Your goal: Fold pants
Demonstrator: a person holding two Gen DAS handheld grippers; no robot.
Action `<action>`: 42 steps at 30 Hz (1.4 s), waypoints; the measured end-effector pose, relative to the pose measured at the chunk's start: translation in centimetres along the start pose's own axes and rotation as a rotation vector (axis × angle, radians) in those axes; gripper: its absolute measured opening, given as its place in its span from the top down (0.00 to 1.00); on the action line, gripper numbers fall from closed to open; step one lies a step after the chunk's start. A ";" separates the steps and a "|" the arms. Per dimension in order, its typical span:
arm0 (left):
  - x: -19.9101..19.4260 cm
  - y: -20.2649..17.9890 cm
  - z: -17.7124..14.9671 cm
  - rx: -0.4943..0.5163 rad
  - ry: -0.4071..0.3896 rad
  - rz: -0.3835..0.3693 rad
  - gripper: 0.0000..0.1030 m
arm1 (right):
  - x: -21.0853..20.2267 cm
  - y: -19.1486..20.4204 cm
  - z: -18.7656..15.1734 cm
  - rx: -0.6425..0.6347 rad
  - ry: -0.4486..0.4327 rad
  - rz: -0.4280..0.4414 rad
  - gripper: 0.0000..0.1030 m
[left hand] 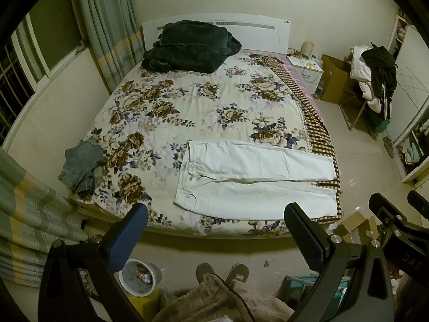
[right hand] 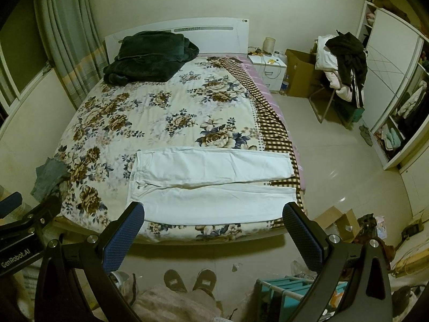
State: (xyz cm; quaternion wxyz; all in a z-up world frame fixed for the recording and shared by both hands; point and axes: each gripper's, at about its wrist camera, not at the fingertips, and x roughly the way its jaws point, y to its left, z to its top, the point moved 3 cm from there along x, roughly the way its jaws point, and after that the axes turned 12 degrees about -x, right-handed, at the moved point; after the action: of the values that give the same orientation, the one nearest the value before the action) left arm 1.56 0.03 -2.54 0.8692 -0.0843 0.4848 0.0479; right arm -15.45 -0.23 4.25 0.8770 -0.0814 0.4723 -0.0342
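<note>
White pants (left hand: pixel 254 177) lie flat on the near right part of the floral bed (left hand: pixel 166 112), waistband to the left, both legs stretched right to the bed's edge. They also show in the right wrist view (right hand: pixel 211 182). My left gripper (left hand: pixel 215 236) is open and empty, held high above the floor in front of the bed's foot. My right gripper (right hand: pixel 213 237) is open and empty too, likewise short of the bed, apart from the pants. The right gripper also shows at the right edge of the left wrist view (left hand: pixel 394 214).
A dark green blanket (left hand: pixel 190 48) is piled at the headboard. Crumpled jeans (left hand: pixel 80 166) lie at the bed's left edge. A nightstand (left hand: pixel 305 72), cardboard box (left hand: pixel 335 80), clothes-laden chair (left hand: pixel 375 80) and wardrobe (right hand: pixel 396 86) stand right. A bin (left hand: pixel 139 276) and my slippers (left hand: pixel 222 271) are below.
</note>
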 end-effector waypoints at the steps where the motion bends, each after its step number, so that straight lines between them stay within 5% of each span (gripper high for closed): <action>1: 0.0 0.0 0.0 0.000 0.000 0.000 0.00 | 0.0 0.0 0.0 0.001 0.001 0.000 0.00; 42: 0.1 0.0 0.0 -0.001 0.008 -0.008 0.00 | 0.1 0.1 -0.3 -0.001 0.006 0.004 0.00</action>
State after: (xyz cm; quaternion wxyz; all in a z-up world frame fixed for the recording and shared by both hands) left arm 1.58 0.01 -2.60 0.8675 -0.0867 0.4878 0.0444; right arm -15.68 -0.18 4.00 0.8755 -0.0806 0.4754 -0.0324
